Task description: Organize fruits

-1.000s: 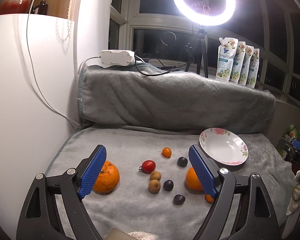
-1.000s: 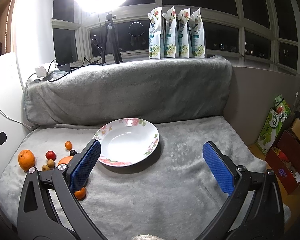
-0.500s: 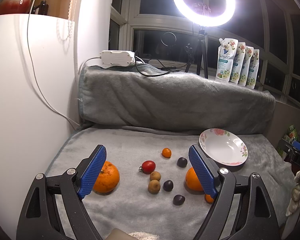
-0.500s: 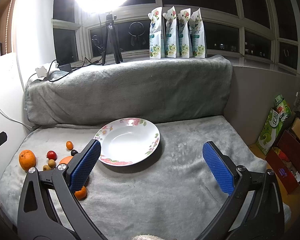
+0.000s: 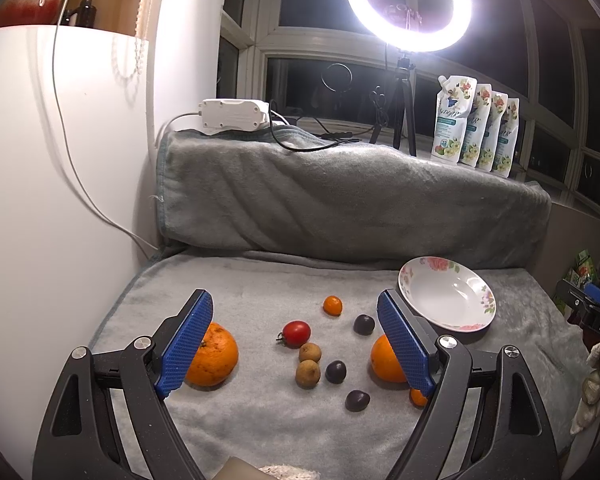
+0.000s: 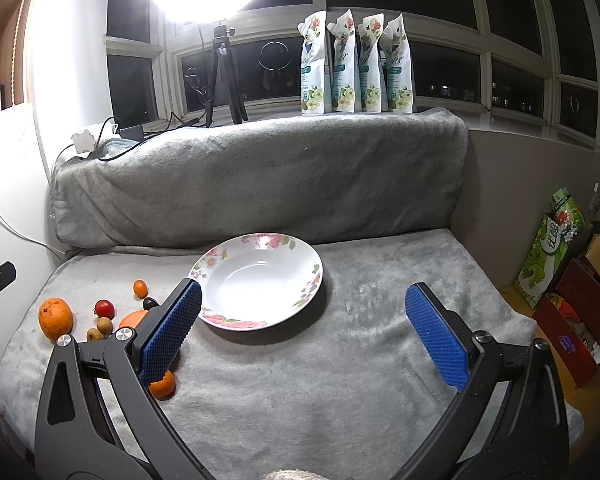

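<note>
A grey blanket (image 5: 260, 288) fills the lower frame, soft under everything. The flowered plate (image 6: 260, 280), centre of the right view, sits empty. Both the left gripper (image 5: 296, 344) and right gripper (image 6: 300, 328) stand wide apart, holding nothing. The big orange (image 5: 216, 356), lower left, looks firm and heavy: grip across its middle. The tomato (image 5: 297, 333) and dark plums (image 5: 335, 371) at centre probably bruise easily.

"DAS" stands on the black tool (image 5: 594, 322) at right.
</note>
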Demonstrator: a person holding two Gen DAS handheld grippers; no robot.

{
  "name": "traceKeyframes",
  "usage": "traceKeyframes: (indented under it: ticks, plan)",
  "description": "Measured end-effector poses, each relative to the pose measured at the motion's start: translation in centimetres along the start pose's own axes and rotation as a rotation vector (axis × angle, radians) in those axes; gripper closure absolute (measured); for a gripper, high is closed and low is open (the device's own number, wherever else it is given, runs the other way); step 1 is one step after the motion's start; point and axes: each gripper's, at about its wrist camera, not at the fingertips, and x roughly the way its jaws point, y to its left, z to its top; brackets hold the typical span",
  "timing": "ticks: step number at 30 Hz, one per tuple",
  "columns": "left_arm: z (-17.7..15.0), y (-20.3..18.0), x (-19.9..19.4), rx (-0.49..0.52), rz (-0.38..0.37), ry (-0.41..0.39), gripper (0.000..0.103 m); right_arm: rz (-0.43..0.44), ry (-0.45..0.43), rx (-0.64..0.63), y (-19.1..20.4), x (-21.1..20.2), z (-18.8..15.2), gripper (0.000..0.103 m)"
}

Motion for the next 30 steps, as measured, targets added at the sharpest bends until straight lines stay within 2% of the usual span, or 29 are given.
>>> traceKeyframes:
  ticks: [19,26,30]
  plan:
    - [-0.3,-0.2,0.9,-0.005,-0.017,0.024,0.018,0.046,0.043,0.010,0.3,1.4,-0.5,0.000]
    - [-0.7,-0.1,1.6,-0.013,-0.043,0.048,0.018,0.122,0.094,0.032,0.7,2.4,-1.0,0.000]
    - [-1.0,-0.1,2.3,-0.025,-0.088,0.076,0.018,0.179,0.135,0.042,1.2,3.2,-1.5,0.003]
